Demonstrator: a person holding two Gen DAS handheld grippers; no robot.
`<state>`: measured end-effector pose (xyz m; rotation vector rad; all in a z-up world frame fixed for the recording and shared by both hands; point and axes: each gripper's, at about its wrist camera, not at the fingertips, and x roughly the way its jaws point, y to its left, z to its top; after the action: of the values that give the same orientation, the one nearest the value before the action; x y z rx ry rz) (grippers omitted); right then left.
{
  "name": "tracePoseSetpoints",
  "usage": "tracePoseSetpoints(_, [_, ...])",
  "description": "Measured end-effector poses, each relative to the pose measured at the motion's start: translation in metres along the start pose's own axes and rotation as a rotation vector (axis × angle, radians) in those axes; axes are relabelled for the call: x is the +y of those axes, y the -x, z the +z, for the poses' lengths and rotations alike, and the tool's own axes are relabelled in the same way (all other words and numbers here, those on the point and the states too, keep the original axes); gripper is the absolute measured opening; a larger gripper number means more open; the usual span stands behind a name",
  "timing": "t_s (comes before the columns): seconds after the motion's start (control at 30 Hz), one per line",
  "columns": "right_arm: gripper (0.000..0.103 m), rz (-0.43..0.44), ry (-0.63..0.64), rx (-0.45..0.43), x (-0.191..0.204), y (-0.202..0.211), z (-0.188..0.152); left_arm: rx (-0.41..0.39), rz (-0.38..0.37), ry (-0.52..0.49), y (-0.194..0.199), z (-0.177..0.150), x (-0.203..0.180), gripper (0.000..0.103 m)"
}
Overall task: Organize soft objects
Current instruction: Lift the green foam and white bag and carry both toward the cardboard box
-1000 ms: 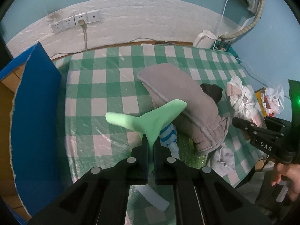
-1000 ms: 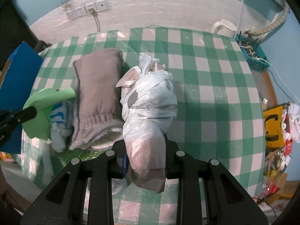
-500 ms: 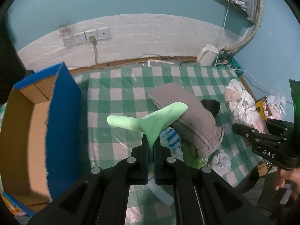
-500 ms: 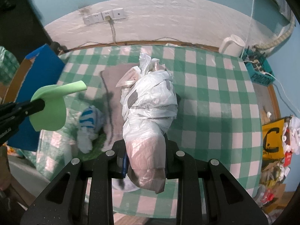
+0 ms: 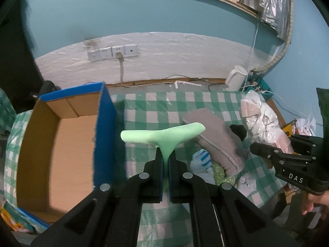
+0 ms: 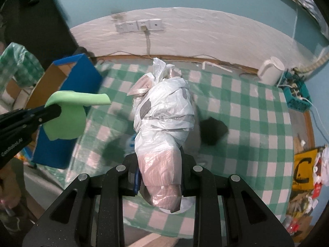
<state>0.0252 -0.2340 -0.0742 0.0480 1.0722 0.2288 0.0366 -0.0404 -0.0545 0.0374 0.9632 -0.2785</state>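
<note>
Above the checked table (image 5: pixel 156 103), both loads held clear of the cloth. Left gripper (image 5: pixel 165 158) pinched tight on the green foam (image 5: pixel 162 133), only a narrow neck of it between the jaws, two lobes flaring out beyond the tips. Right gripper (image 6: pixel 159 177) clamped around the bagged bundle (image 6: pixel 164 111), jaws set fairly wide by its bulk, most of the bundle sticking out past the tips. To the left, just beside the foam in the left view, the open box (image 5: pixel 59 144), blue outside, bare cardboard inside, nothing seen in it. Left on the table: a grey garment (image 5: pixel 216 138), a striped sock (image 5: pixel 202 158), something black (image 6: pixel 213 130) and a small white scrap (image 5: pixel 245 182).

Likely step: carrying both loads toward the box.

Risks, as judged from here:
- Foam slipping free, being held by so thin a neck; a quick swing or a brush against the box's near wall enough to tug it out.
- Foam lobes catching the box rim if brought in too low, since wider than the gripper.
- Bundle sagging or sliding forward, slick plastic and weight lying ahead of the jaws; plastic could also tear under the squeeze.
- Grippers colliding, both heading for one opening.
- Box shifting if bumped; cannot tell how firmly it sits.
</note>
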Motion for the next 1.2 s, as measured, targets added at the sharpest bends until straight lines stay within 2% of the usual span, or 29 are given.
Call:
tracePoseSetpoints(0.33, [0.026,0.056,0.069,-0.011,0.049,0.004,0.02,-0.046,0.018,0.063,0.022,0.0,0.031,0.004])
tracePoseSetpoints(0.57, [0.026,0.089,0.126,-0.014,0.093,-0.001,0.03,-0.072,0.06,0.111,0.034,-0.005,0.06,0.004])
tracePoseSetpoints(0.93, [0.026,0.138,0.223,-0.005,0.163,-0.016,0.049,-0.086,0.115,0.192,0.046,-0.018,0.111,0.004])
tracePoseSetpoints(1.2, [0.026,0.167,0.276,0.021,0.2,-0.035,0.061,-0.072,0.172,0.253,0.044,-0.03,0.151,0.004])
